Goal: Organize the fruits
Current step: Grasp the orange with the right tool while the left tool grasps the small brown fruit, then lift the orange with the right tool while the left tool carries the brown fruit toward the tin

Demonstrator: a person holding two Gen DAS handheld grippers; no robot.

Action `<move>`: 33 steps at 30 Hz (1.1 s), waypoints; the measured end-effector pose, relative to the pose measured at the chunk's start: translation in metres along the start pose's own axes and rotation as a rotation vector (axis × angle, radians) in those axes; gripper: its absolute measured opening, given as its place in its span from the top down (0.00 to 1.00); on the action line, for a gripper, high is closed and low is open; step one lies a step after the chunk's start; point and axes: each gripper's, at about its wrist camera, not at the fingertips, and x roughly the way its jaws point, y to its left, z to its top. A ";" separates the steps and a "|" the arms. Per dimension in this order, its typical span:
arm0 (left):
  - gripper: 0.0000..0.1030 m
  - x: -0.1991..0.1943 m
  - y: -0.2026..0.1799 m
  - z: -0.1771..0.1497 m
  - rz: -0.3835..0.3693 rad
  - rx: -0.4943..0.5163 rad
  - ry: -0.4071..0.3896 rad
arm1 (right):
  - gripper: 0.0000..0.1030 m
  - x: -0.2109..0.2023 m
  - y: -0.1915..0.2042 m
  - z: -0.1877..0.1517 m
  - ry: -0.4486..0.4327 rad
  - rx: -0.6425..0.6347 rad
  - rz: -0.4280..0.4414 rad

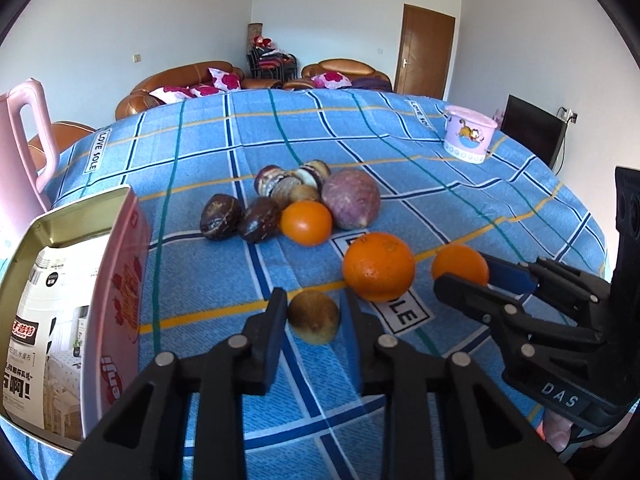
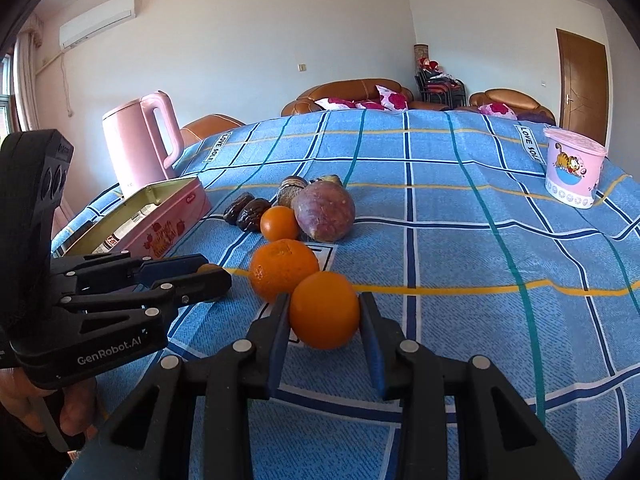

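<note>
Each hand-held gripper is clamped on a fruit near the open pink tin (image 1: 116,280), likely for sorting: the left hand-held gripper (image 1: 314,312) pinches a small brown fruit (image 1: 314,316), the right hand-held gripper (image 2: 324,316) a small orange (image 2: 324,310).

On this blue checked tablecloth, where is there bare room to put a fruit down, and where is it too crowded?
Bare cloth lies between the fruit pile and the pink cartoon tub, and along the far edge of the tablecloth toward the sofas. It is crowded between the open pink tin, the pile and the three oranges, where both tongs are working.
</note>
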 end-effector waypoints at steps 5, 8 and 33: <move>0.72 -0.009 -0.002 -0.001 0.015 0.011 -0.053 | 0.65 -0.006 0.003 -0.003 -0.038 -0.023 -0.005; 0.72 -0.012 -0.003 -0.001 0.026 0.020 -0.078 | 0.65 -0.008 0.005 -0.003 -0.053 -0.036 -0.005; 0.72 -0.033 -0.001 -0.005 0.065 0.002 -0.222 | 0.65 -0.019 0.009 -0.009 -0.136 -0.081 0.006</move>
